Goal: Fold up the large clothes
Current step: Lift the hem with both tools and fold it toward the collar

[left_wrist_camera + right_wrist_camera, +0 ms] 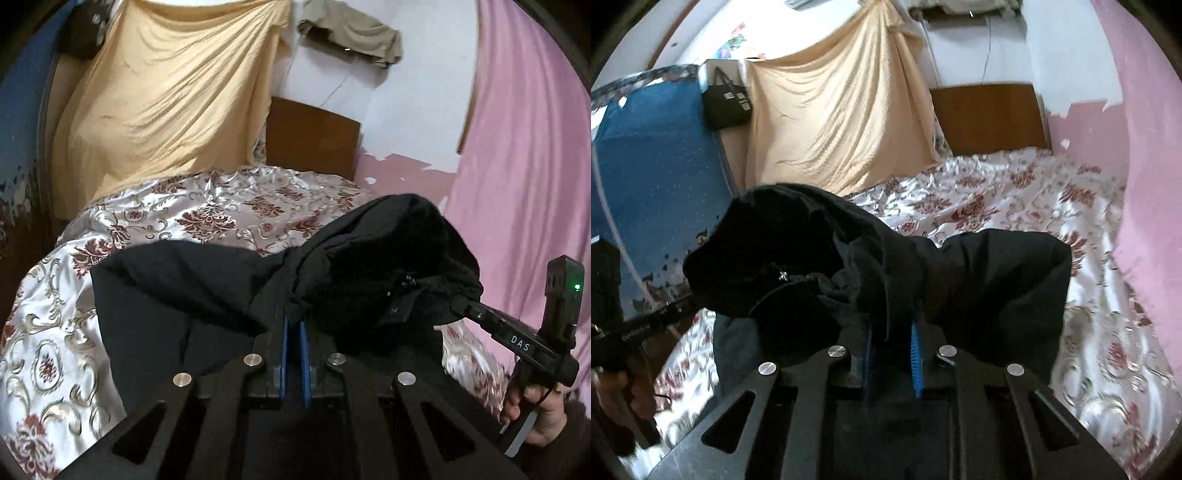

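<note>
Left wrist view: my left gripper (pixel 293 317) is clenched on the black jacket (pixel 177 295). The two blue pads (pixel 283 354) stand nearly together with a thin fold of the dark cloth pinched between them. The jacket hangs up off the bedspread (pixel 55 332) right at my fingertips, bunched over them and spreading away to their left and right. To the right of my fingers the cloth mounds into a dark, hood-like lump, and past it I see my right gripper (pixel 458 306) from the side, its tip buried in the jacket, with my right hand (pixel 535 413) on its handle. Beyond my fingertips lies the floral satin bedspread, then a tan sheet (pixel 166 103) hung on the wall and a brown headboard (pixel 314 136). A pink curtain (pixel 524 147) hangs far to the right.

Right wrist view: my right gripper (pixel 892 332) is grasping the same black jacket (pixel 997 288). Its blue pads (pixel 916 362) stand a little apart, with a thicker fold of cloth filling the gap. The jacket drapes over my fingertips and to both sides. To their left it bunches into the dark lump, where my left gripper (pixel 676 310) reaches into the cloth, held by my left hand (pixel 617 391). The bedspread (pixel 1052 192) stretches ahead and to the right.
</note>
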`<state>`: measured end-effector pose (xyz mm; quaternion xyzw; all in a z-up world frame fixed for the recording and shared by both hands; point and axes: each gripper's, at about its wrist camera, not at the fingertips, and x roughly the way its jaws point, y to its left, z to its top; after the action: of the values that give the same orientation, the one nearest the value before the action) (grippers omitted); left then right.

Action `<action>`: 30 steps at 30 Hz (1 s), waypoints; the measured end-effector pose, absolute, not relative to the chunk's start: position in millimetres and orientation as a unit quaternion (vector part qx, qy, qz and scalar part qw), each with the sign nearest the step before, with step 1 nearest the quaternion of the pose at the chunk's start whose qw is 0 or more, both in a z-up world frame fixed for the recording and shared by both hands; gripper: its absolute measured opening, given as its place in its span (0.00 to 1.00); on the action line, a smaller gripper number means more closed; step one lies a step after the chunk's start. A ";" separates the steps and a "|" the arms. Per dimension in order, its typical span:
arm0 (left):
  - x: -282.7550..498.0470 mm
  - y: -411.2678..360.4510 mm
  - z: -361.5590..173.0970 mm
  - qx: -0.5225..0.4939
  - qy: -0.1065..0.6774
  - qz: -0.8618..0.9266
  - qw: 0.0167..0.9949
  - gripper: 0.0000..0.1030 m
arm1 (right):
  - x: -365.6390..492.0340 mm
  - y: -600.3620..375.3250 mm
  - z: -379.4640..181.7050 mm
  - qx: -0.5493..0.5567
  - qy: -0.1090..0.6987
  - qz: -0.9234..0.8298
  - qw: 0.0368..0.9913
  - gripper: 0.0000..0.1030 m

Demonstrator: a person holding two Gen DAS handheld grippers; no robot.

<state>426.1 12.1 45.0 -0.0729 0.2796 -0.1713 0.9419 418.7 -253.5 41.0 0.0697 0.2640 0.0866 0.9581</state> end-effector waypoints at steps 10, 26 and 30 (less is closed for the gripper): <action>401.7 11.2 -3.7 -0.063 0.313 -0.161 0.934 0.06 | 367.7 -250.0 -6.9 -0.001 0.276 0.073 0.958 0.12; 416.2 21.4 -46.8 -0.056 0.389 -0.143 0.908 0.09 | 417.9 -273.0 -63.7 0.017 0.347 0.065 0.936 0.05; 397.9 28.2 -38.3 -0.054 0.404 -0.127 0.904 0.14 | 412.3 -261.5 -63.9 0.005 0.348 0.060 0.935 0.03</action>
<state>397.9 28.2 -38.3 -0.0538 0.4041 -0.1270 0.9043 412.3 -261.5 -63.9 0.0050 0.3483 0.0602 0.9354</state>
